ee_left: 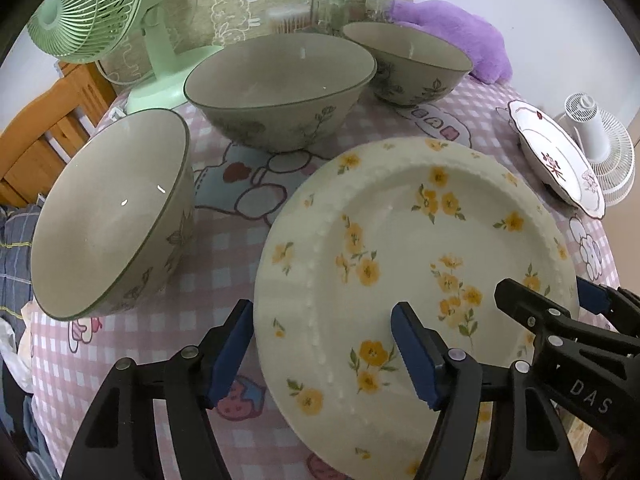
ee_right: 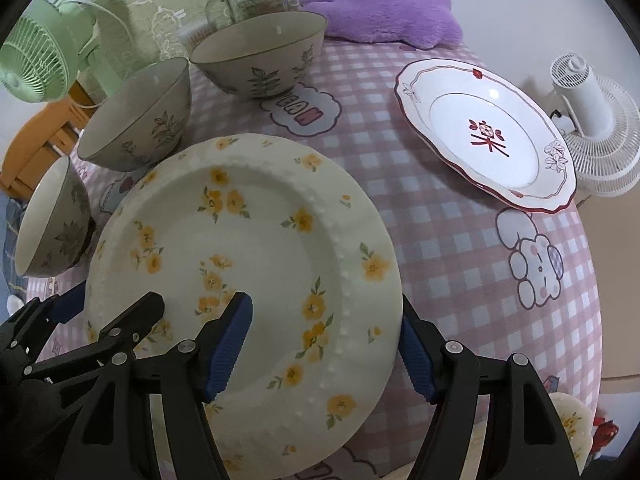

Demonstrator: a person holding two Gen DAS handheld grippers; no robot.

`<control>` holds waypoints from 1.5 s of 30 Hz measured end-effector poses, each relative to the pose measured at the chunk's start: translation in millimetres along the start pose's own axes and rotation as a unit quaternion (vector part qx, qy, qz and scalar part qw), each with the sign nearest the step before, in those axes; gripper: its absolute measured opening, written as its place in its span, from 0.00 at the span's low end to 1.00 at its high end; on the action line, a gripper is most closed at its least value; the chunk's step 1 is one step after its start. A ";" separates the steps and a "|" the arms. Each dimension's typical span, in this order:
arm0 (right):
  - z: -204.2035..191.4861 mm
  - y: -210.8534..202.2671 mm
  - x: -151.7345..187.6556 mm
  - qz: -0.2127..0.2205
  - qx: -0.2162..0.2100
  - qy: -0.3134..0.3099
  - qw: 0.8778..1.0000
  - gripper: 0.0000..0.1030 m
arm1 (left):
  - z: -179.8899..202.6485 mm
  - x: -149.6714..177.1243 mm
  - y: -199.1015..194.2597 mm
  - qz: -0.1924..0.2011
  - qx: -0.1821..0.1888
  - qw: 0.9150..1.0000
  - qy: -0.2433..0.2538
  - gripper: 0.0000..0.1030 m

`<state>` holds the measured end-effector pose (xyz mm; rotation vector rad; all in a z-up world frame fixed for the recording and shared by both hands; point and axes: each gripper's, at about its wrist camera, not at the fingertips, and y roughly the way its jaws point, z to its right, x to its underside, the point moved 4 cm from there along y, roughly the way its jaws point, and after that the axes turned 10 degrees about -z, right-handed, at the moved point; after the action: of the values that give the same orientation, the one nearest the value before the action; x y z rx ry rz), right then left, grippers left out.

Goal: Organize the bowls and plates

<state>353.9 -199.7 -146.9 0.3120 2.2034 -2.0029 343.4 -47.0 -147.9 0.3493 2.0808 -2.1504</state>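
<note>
A cream plate with yellow flowers [ee_left: 400, 240] [ee_right: 248, 240] lies in front of me on the checked tablecloth. My left gripper [ee_left: 323, 306] straddles its left rim, one pad just outside the edge and the other over the well. My right gripper [ee_right: 324, 300] straddles the right rim the same way. Neither pair of pads visibly presses on the plate. Three grey-green leaf-print bowls [ee_left: 116, 216] [ee_left: 280, 88] [ee_left: 408, 64] stand behind and left of the plate. A white plate with red trim [ee_right: 484, 132] sits at the far right.
A green fan [ee_left: 92, 8], a glass jar [ee_left: 356, 0] and a purple plush [ee_right: 380, 4] line the back. A white fan [ee_right: 592, 120] lies beside the red-trimmed plate. Part of another flowered dish [ee_right: 572, 416] shows at bottom right. A wooden chair [ee_left: 48, 128] stands left of the table.
</note>
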 end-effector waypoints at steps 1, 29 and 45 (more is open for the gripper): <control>0.9 0.3 -1.5 0.001 -0.001 0.001 1.000 0.71 | 0.8 -1.7 1.0 0.000 0.002 1.000 -0.001 0.69; -4.1 0.9 -11.8 -0.003 0.000 -0.030 1.000 0.63 | -3.6 -5.5 -6.4 0.008 -0.007 0.999 -0.041 0.68; -30.7 -41.3 26.5 0.018 0.018 -0.027 0.999 0.62 | -22.8 35.7 -48.9 0.027 -0.001 0.999 -0.045 0.68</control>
<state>318.9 -171.4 -110.5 0.2956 2.1159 -2.0093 298.4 -19.9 -110.2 0.3001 2.0029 -2.0920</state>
